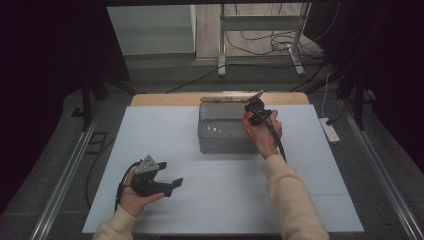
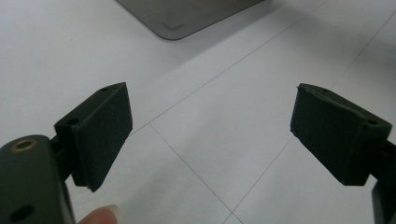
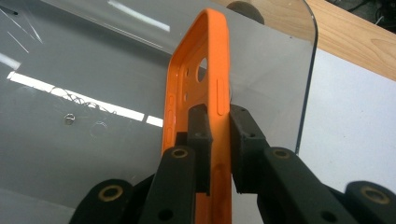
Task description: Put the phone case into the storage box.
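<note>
We see the right gripper (image 3: 218, 126) clenched on an orange phone case (image 3: 205, 74), its two black jaws pinching one side wall of the case, which stands on edge; in the high view this gripper (image 1: 252, 111) hangs over the right part of a grey box (image 1: 222, 131) with a clear, glossy lid (image 3: 93, 70), and the case (image 1: 247, 121) shows just below it; the box sits at the far middle of the white table (image 1: 165, 135); the left gripper (image 1: 167, 176) rests near the left front, jaws spread wide, holding nothing above bare tabletop (image 2: 205, 130).
</note>
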`<move>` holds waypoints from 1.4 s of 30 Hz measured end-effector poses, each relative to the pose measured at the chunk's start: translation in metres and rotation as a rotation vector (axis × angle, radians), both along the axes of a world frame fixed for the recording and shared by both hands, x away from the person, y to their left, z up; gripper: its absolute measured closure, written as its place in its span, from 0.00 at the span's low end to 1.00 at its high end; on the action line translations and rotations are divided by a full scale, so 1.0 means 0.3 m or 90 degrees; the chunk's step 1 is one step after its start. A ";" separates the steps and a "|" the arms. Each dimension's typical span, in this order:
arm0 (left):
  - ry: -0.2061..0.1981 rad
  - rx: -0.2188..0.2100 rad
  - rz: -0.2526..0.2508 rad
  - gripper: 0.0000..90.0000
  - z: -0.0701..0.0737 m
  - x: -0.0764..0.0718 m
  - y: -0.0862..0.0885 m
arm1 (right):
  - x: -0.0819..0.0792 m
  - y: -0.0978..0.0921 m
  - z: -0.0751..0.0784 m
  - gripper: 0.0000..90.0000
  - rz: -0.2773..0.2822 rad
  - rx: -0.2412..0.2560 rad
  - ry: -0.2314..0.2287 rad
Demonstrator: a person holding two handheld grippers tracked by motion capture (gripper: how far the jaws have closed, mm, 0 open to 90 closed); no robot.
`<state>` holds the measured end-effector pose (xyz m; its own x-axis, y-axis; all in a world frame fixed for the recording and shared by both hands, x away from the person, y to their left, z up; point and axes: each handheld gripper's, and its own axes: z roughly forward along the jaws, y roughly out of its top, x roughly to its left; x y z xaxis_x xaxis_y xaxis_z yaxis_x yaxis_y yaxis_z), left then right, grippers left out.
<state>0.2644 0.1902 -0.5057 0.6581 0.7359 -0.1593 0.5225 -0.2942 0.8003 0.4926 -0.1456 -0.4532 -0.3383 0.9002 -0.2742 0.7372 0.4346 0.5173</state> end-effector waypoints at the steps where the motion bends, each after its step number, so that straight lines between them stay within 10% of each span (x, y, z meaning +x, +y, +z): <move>1: 0.000 0.000 0.000 0.14 0.000 0.000 0.000 | 0.000 0.000 0.000 0.89 0.000 0.000 0.000; 42: -0.001 -0.001 -0.001 0.14 0.001 -0.001 -0.002 | -0.041 0.018 0.043 0.66 0.046 -0.027 -0.074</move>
<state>0.2642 0.1895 -0.5055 0.6597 0.7343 -0.1601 0.5211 -0.2934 0.8015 0.4804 -0.1403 -0.4404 -0.3656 0.8615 -0.3525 0.6397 0.5076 0.5772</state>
